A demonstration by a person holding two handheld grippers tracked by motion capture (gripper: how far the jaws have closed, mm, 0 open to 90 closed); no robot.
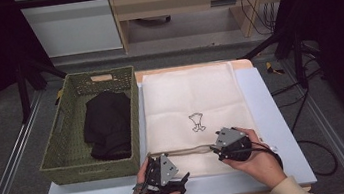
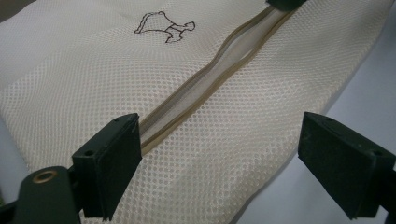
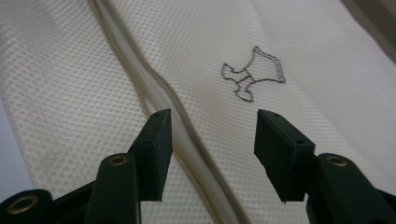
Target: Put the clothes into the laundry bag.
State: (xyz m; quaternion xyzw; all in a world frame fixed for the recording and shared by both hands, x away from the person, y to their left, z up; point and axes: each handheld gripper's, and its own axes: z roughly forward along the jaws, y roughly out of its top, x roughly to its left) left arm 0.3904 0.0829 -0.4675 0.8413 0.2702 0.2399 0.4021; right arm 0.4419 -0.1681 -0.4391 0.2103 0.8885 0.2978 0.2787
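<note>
Your mesh bag [image 1: 193, 99] lies flat on the bench [image 1: 273, 114], just right of the green basket [image 1: 72, 140] holding a black cloth [image 1: 108, 125]. Your left gripper [image 2: 219, 154] stands wide over the zipper [image 2: 210, 79] near the bag's front edge — nothing pinched. Your right gripper [image 3: 210, 144] — jaws about half apart — straddles the same zipper further along, empty too.

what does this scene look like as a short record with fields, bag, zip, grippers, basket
bag: cream mesh laundry bag lying flat on the table, small outline print on it
zip: tan zip along the near edge, partly open
left gripper: jaws open, astride the zip's end
right gripper: jaws open over the zip
basket: green woven basket left of the bag, holding a black garment
</note>
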